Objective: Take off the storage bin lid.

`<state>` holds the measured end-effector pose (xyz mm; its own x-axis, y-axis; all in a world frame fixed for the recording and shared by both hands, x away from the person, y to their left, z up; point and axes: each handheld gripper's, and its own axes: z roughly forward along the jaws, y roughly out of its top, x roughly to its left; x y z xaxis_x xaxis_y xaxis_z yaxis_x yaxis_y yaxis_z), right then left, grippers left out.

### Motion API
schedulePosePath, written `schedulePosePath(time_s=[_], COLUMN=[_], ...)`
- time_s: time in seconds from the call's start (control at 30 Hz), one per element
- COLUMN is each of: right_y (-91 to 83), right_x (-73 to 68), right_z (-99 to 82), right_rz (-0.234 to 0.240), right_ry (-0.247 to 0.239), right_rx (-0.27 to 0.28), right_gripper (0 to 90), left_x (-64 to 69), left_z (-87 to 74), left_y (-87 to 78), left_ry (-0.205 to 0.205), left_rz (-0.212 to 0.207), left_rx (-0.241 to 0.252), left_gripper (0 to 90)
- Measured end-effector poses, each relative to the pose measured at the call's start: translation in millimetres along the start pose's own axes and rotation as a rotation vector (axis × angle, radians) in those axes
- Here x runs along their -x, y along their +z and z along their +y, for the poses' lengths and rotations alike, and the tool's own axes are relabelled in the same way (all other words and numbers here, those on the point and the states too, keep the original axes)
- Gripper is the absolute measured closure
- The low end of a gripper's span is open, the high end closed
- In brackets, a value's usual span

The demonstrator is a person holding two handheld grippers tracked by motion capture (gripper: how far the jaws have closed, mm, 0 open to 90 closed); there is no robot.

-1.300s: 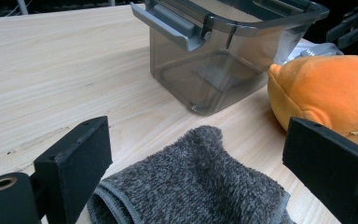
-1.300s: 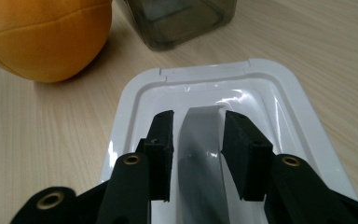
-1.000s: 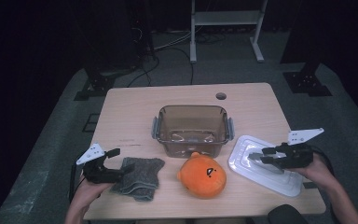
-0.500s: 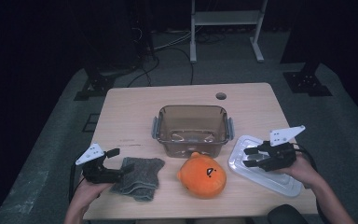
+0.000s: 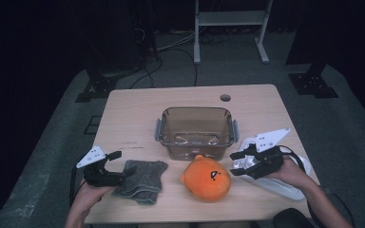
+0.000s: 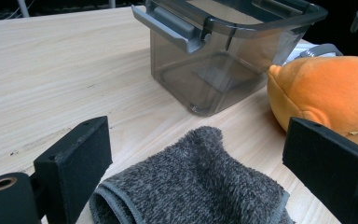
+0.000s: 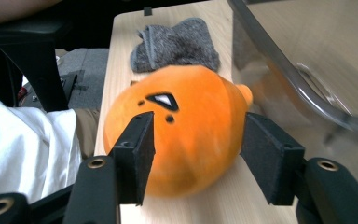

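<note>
An orange plush toy [image 5: 208,178] lies near the table's front edge, in front of a clear brown plastic container [image 5: 196,130]. My right gripper [image 5: 236,164] hovers just right of the plush, above a white lid [image 5: 285,187]. Its jaws have just been opening and stand open. In the right gripper view the plush [image 7: 191,121] sits ahead of the right gripper [image 7: 200,144], and the pads do not press on it. My left gripper [image 5: 121,166] rests open at the left edge of a folded grey towel [image 5: 141,180]. The towel [image 6: 200,186] lies low between the left gripper's [image 6: 200,154] wide jaws.
The wooden table [image 5: 133,118] has a cable hole [image 5: 225,98] at the back. The container [image 6: 223,51] has grey latch handles and looks empty. A white frame [image 5: 230,19] and black stands are on the floor beyond. White clothing [image 7: 23,149] is at the table's front edge.
My right gripper has moved left off the lid towards the plush and risen a little, with its jaws spread wider. The left gripper and towel have stayed put.
</note>
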<state>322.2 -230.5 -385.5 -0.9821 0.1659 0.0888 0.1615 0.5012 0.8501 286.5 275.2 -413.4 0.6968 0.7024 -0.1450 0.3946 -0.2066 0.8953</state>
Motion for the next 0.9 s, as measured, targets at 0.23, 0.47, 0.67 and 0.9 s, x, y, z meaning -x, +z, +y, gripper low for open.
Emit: schedulePosePath(time_s=[0.23,0.47,0.67,0.9], right_y=[19.0,41.6,59.4,71.9], right_x=[-6.9,-9.1,-10.0,-9.4], right_z=[15.5,25.5,32.5,38.1], right_rz=[0.049,0.085,0.106,0.106], right_ry=[-0.039,-0.06,-0.076,-0.086], right_rx=[-0.012,-0.032,-0.048,-0.056], right_gripper=[41.0,40.9,41.0,41.0], left_x=[-0.6,-0.7,-1.3,-1.3], left_z=[-0.5,-0.2,-0.4,-0.4], left_y=[-0.4,-0.8,-1.5,-1.4], left_ry=[-0.003,-0.003,-0.006,-0.009], left_rz=[0.0,0.0,0.0,-0.001], left_rx=[0.002,0.006,0.009,0.01], left_gripper=[7.1,7.2,7.1,7.1])
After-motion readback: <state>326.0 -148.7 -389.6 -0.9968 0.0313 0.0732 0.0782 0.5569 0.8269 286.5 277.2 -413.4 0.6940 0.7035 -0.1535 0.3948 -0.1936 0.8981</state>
